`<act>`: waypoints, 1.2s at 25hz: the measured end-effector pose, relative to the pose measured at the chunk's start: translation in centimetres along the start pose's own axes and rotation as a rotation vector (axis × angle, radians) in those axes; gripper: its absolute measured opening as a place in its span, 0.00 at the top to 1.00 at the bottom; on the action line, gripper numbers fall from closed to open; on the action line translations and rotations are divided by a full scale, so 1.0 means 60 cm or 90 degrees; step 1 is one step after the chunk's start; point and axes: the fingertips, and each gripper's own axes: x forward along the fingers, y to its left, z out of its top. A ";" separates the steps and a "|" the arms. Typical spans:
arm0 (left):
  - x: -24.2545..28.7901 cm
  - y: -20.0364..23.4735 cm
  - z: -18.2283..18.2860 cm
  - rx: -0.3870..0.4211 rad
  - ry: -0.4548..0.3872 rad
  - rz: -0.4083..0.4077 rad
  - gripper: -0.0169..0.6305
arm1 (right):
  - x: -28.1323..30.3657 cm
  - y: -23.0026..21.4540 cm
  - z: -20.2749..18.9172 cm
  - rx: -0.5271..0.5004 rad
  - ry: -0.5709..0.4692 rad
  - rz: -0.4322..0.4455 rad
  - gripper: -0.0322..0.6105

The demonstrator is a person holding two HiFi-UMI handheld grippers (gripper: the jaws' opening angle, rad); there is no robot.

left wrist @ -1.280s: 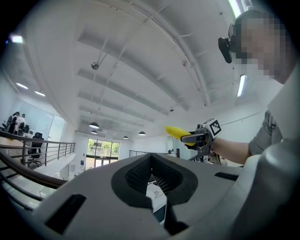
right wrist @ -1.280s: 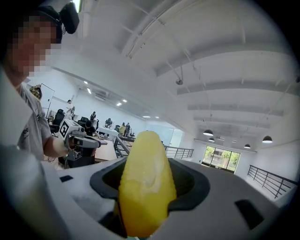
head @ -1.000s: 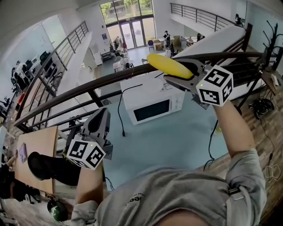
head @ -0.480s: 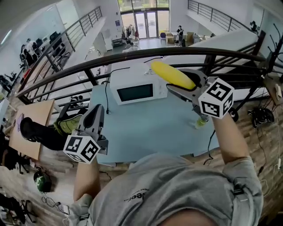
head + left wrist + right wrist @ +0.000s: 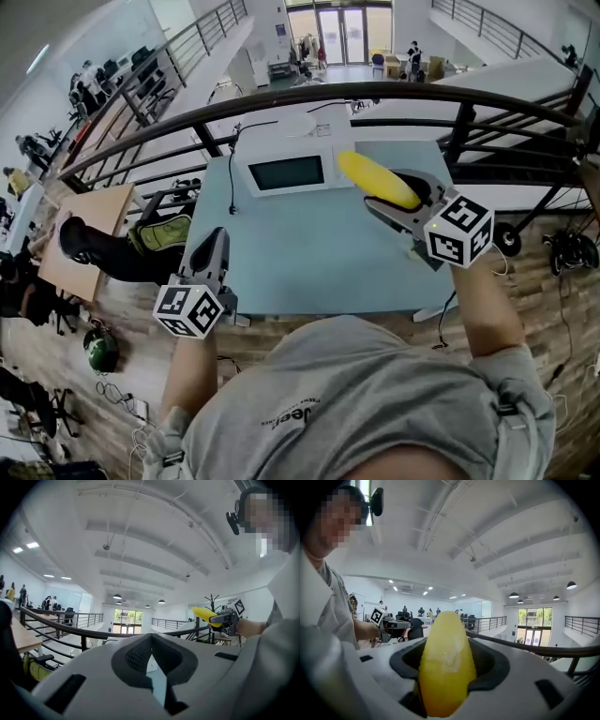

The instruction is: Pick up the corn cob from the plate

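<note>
Head view: my right gripper point(image 5: 401, 195) has its jaws closed around the thick end of the corn cob point(image 5: 378, 179), so the cob juts out past the jaw tips, up in the air over the far side of the pale blue table point(image 5: 309, 253), just in front of the microwave point(image 5: 286, 169). I judge that gripping one end keeps most of the cob's length free and in sight. No plate shows anywhere, so the lift looks done to me. My left gripper point(image 5: 216, 246) hangs low at the near edge of the table, well apart from the cob, with no part in the carrying.

Left gripper view: my left jaws are drawn together with nothing between them, only a sliver of light at the seam. It points about level, past the dark railing point(image 5: 56, 625). Off to the right, the cob shows small and yellow, sticking out of my other tool.

Right gripper view: the cob fills the gap between my right jaws, which stand fairly wide because the cob is thick, pressing it on both sides. It is bright, even yellow, tapering to a rounded tip that points away from the camera. Faint ridges run along its edges and a pale glossy patch sits near the middle. From that sheen, I take it for a smooth plastic model.
</note>
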 end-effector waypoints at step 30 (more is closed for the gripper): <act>-0.016 0.174 -0.268 -0.164 0.126 -0.101 0.95 | 0.177 0.166 -0.352 0.224 0.184 -0.080 0.55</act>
